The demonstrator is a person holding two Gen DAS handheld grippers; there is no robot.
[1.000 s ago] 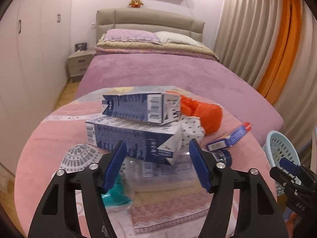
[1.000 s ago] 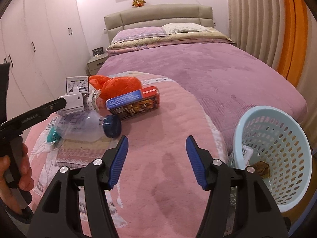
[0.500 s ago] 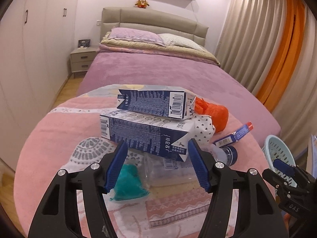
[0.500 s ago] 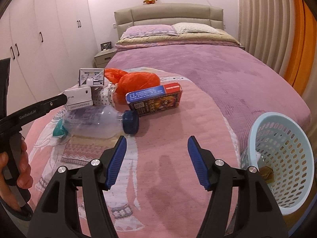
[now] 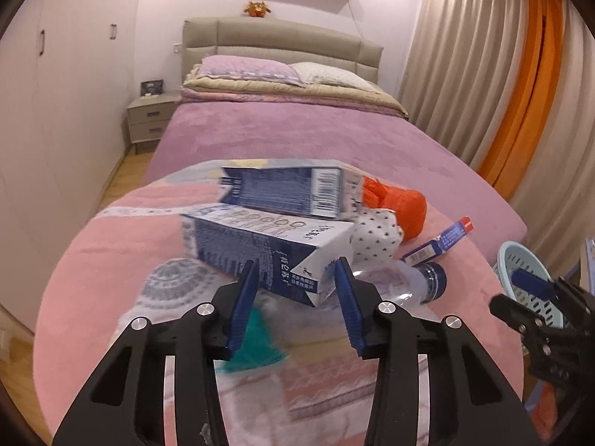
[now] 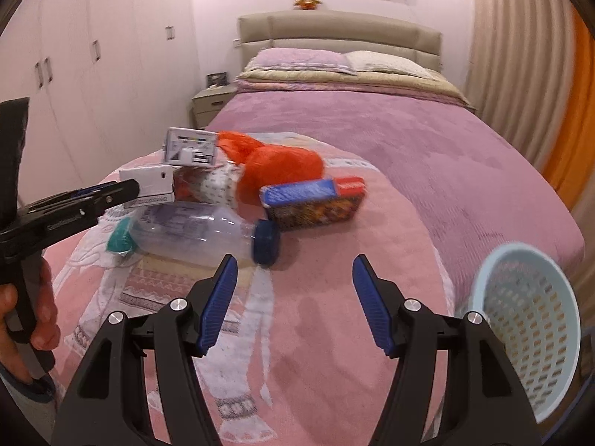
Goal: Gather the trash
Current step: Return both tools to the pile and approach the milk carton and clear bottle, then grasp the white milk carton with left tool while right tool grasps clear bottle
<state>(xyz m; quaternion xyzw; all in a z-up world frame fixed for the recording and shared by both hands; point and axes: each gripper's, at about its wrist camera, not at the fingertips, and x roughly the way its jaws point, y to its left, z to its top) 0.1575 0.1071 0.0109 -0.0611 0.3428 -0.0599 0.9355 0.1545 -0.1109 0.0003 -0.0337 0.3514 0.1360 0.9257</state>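
Lower milk carton [image 5: 260,249] lying on pink blanket [image 5: 111,252] w/ trash pile; left gripper [image 5: 297,297] reaching level, jaws pinching its near end. Right gripper [image 6: 293,301] hovering, jaws spread. 2 cartons, 1 bottle [image 6: 200,230], 1 basket [image 6: 528,327].

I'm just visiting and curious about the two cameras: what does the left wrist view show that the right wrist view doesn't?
Only the left wrist view shows the printed long sides of the two stacked cartons, with the left gripper closed on the lower carton, upper carton above.

Only the right wrist view shows the hand on the left gripper's handle, and the open, empty right gripper.

Both show the bottle, orange bag, red-and-blue box, teal scrap and basket.
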